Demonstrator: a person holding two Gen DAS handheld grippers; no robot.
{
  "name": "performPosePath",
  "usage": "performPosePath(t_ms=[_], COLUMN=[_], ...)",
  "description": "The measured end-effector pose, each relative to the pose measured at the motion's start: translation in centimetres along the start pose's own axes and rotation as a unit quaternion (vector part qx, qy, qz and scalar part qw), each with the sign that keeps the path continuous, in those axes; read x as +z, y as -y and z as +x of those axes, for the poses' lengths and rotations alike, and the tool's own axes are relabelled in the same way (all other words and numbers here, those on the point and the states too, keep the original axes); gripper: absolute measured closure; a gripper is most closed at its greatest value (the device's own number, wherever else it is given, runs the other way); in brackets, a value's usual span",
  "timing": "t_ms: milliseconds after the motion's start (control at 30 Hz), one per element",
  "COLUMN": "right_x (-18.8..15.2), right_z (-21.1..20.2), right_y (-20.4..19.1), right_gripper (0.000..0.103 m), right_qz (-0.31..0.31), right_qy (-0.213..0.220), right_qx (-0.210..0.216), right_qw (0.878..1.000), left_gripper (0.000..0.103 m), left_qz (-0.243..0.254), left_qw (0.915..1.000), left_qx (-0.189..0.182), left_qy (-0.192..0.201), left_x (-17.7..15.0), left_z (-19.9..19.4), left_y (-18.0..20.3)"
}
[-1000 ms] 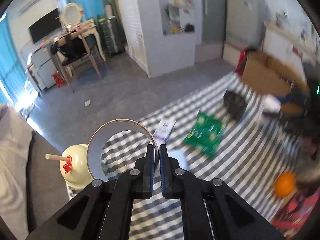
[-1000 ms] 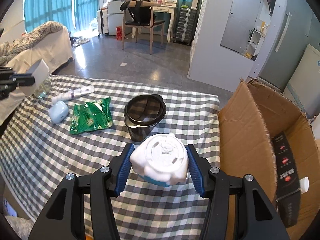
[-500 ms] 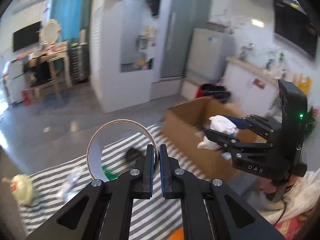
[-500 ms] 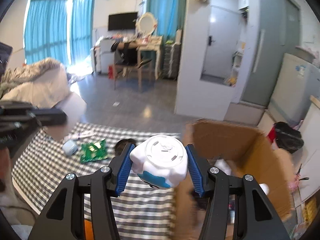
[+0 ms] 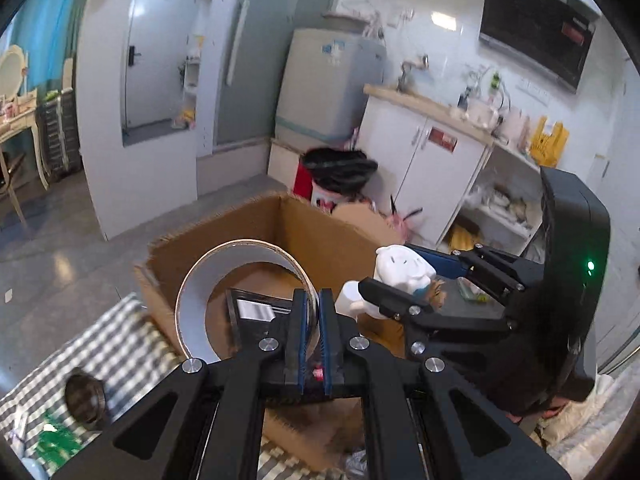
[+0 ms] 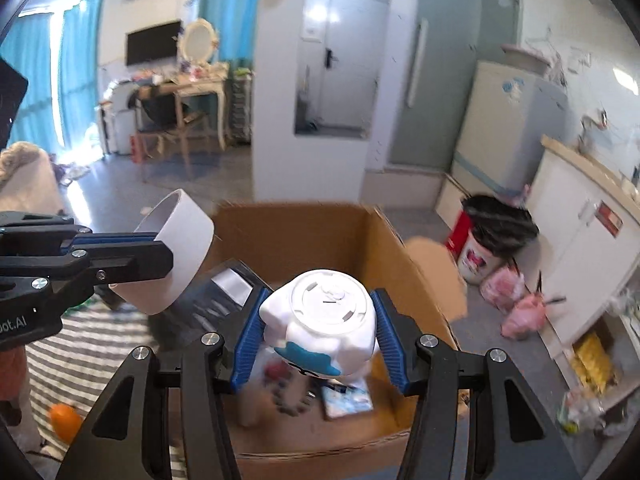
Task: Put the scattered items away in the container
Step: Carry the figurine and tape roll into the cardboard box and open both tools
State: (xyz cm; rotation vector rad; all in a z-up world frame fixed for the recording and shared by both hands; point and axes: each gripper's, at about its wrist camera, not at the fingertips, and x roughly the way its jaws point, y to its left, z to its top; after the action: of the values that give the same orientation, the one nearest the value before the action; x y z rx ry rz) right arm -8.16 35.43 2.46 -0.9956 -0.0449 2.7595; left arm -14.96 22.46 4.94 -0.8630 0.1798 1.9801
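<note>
Left wrist view shows the left claw (image 5: 311, 316) clamped tight on the rim of a tape roll (image 5: 244, 300), held over the open cardboard box (image 5: 224, 232), presumably so it will drop inside. Beside it the right claw (image 6: 316, 332) is clamped around a white cartoon figurine (image 6: 326, 320), also above the box. A second earlier both claws carried these over the checked table (image 5: 108, 344), short of the box's edge.
</note>
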Motion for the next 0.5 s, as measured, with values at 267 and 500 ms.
performPosePath(t_ms=[267, 500], right_x=[-1.9, -2.3], right_z=[3.9, 4.4], right_y=[2.6, 2.7], right_gripper=[0.051, 0.037], right_qz=[0.017, 0.013], right_qy=[-0.044, -0.048], right_qx=[-0.002, 0.000], right_qw=[0.999, 0.999], left_gripper=[0.096, 0.016], left_qz=[-0.001, -0.025], left_qw=[0.9991, 0.9992], left_qx=[-0.013, 0.000], left_qy=[-0.040, -0.031], left_x=[-0.4, -1.1], left_z=[4.4, 4.0], left_y=[0.2, -0.3])
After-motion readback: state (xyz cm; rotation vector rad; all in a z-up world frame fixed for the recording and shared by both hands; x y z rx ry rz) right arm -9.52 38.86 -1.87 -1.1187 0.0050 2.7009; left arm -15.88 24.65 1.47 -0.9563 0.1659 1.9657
